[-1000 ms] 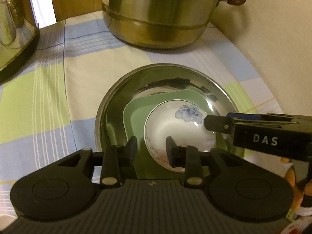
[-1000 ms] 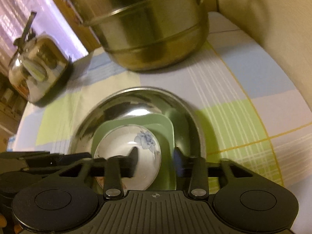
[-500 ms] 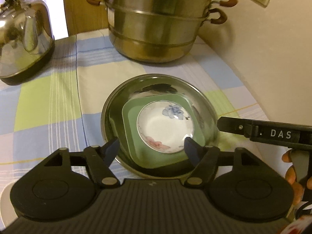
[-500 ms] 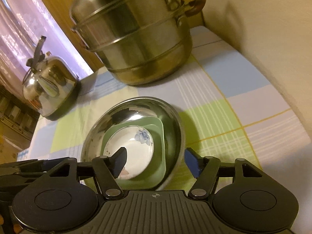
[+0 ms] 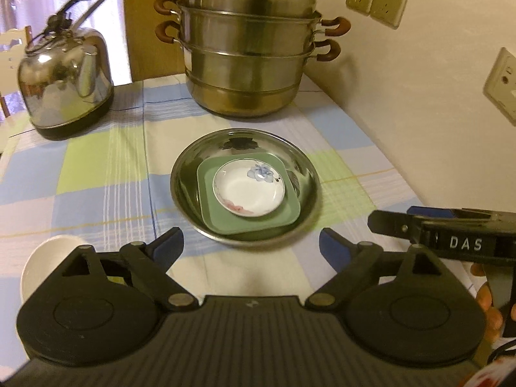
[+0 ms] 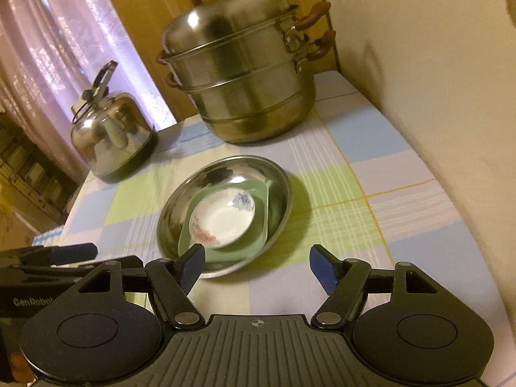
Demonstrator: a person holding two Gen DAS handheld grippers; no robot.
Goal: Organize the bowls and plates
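On the checked worktop (image 5: pixel 96 174), in front of the tiered steamer pot (image 5: pixel 248 61) and the kettle (image 5: pixel 64 80), a steel bowl (image 5: pixel 303 174) holds a green square plate (image 5: pixel 251 225), with a small flowered white dish (image 5: pixel 248 190) nested on it. Both the left claw (image 5: pixel 251 245) and right claw (image 6: pixel 258 261) hang near this stack, released and empty, their jaws having just been opening.

This is a home kitchen or dining corner. A checked tablecloth (image 5: pixel 96 174) covers the table; a tiered steel steamer pot (image 5: pixel 248 54) stands at twelve o'clock and a steel kettle (image 5: pixel 64 77) at ten o'clock. Wall sockets (image 5: pixel 375 1) sit at one o'clock, and a sheer curtain (image 6: pixel 64 51) hangs behind.
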